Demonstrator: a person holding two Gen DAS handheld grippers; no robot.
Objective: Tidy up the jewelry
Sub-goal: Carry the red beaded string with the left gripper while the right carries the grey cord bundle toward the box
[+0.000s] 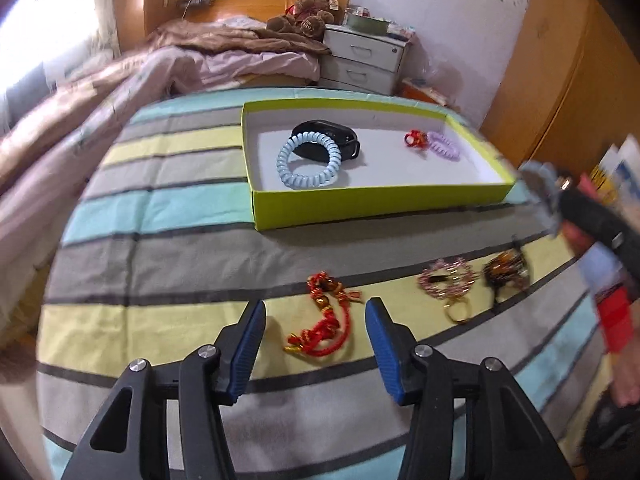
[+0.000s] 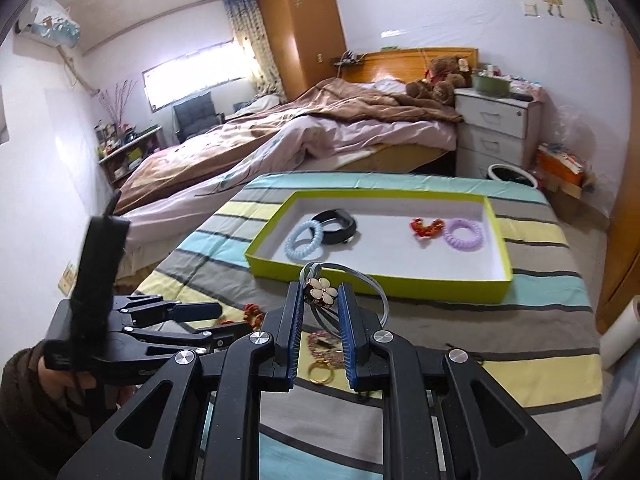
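A lime-green box (image 1: 360, 206) (image 2: 372, 282) on the striped cloth holds a blue coil tie (image 1: 308, 160) (image 2: 306, 240), a black band (image 1: 340, 140) (image 2: 340, 222), a small red ornament (image 1: 414, 138) (image 2: 424, 226) and a purple coil tie (image 1: 444, 146) (image 2: 464, 236). My left gripper (image 1: 316, 312) is open just above a red knotted cord charm (image 1: 324, 320). A pink beaded keyring (image 1: 448, 280) (image 2: 322, 350) and a dark brown piece (image 1: 506, 272) lie to its right. My right gripper (image 2: 320, 292) is shut on a grey hair tie with a white flower (image 2: 320, 290), held above the cloth.
A bed with brown and pink bedding (image 2: 280, 132), a teddy bear (image 2: 436, 76) and a white nightstand (image 2: 496, 128) stand behind. Wooden wardrobe doors (image 1: 560, 92) are at the right. The other gripper (image 2: 168, 320) shows at the left of the right wrist view.
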